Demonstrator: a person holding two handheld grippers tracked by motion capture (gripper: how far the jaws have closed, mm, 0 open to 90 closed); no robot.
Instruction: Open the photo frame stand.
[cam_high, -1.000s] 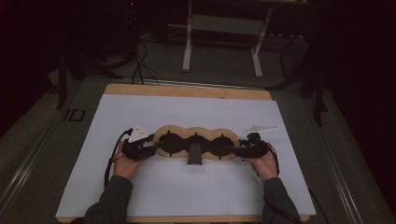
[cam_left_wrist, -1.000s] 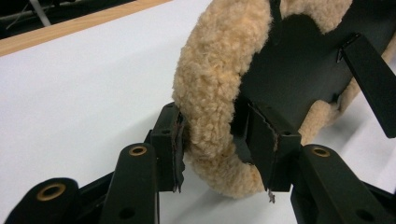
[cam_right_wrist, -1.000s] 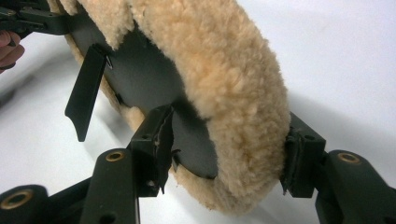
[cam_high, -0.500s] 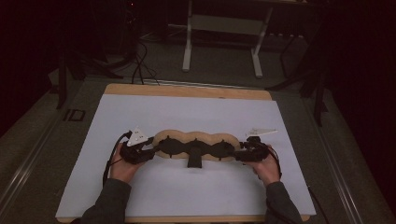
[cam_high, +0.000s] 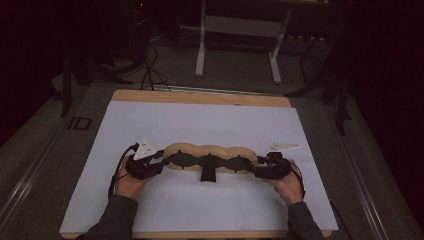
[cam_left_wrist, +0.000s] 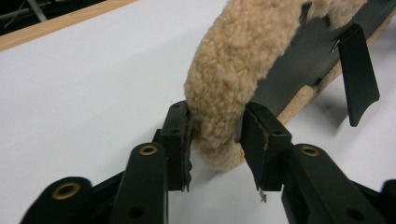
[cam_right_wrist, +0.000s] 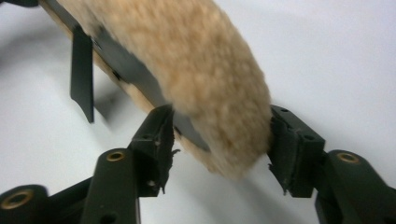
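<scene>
A tan fleece cover (cam_high: 210, 150) with a black inner lining lies stretched into a long loop on the white sheet (cam_high: 200, 120), a black strap tab (cam_high: 206, 175) hanging from its middle. My left gripper (cam_high: 161, 161) holds its left end. In the left gripper view the pads (cam_left_wrist: 180, 135) press the fleece rim (cam_left_wrist: 224, 88) from both sides, the jaws having just been closing on it. My right gripper (cam_high: 254, 170) holds the right end. Its jaws have also just been closing, with the pads (cam_right_wrist: 280, 140) squeezing the fleece (cam_right_wrist: 205, 79) and lining.
The white sheet covers a wooden board (cam_high: 200, 96) on a dark table. Behind the table stand a white metal frame (cam_high: 202, 45) and loose cables (cam_high: 150, 65) on the floor. A small dark label (cam_high: 80, 123) lies left of the board.
The cover has gone from a wider, three-lobed outline to a slimmer, longer one between the grippers. Both hands have barely shifted.
</scene>
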